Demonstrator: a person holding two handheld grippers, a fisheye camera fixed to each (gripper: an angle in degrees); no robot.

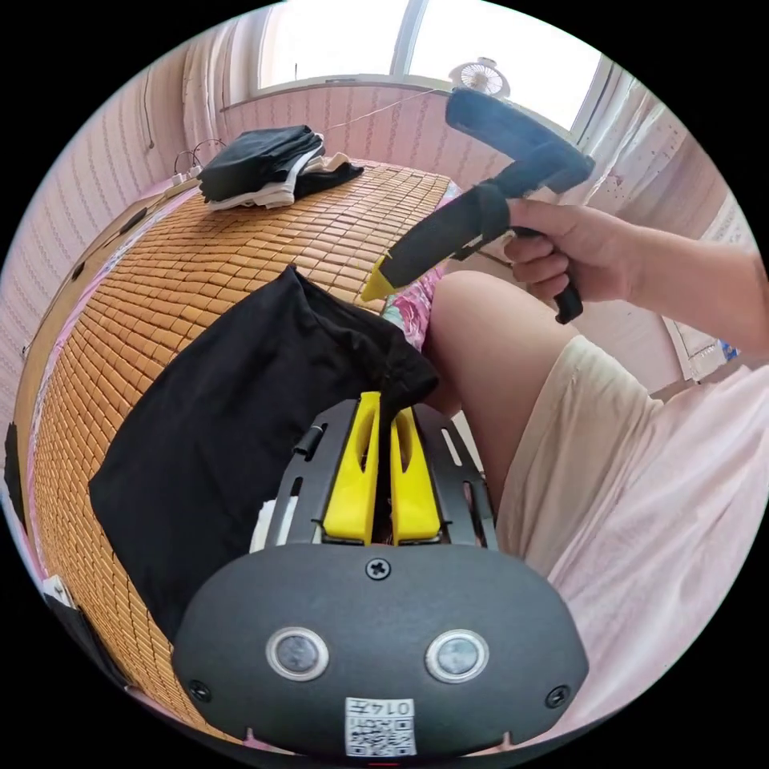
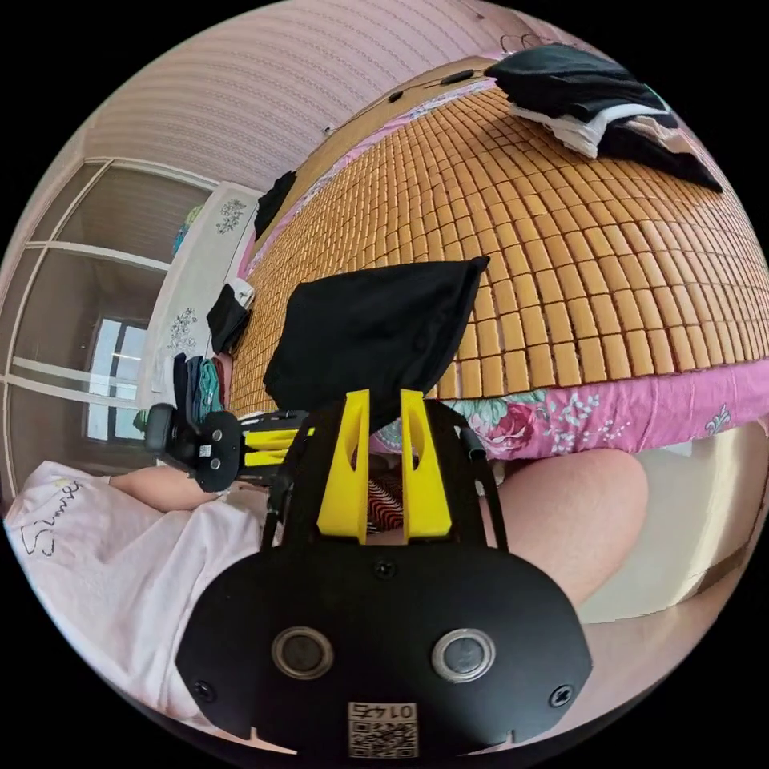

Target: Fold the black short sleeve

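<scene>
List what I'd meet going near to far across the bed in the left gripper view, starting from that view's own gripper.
left gripper, shut on a bunched corner of the black short sleeve → bare bamboo mat → pile of folded clothes at the mat's far end → window sill.

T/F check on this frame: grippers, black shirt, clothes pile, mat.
1. The left gripper is shut on the black shirt. True.
2. The right gripper holds the shirt too. False: its jaws stand apart, gripping nothing.
3. The shirt lies on a bamboo mat. True.
4. The clothes pile sits on the floor. False: it sits on the mat, at the far side.
</scene>
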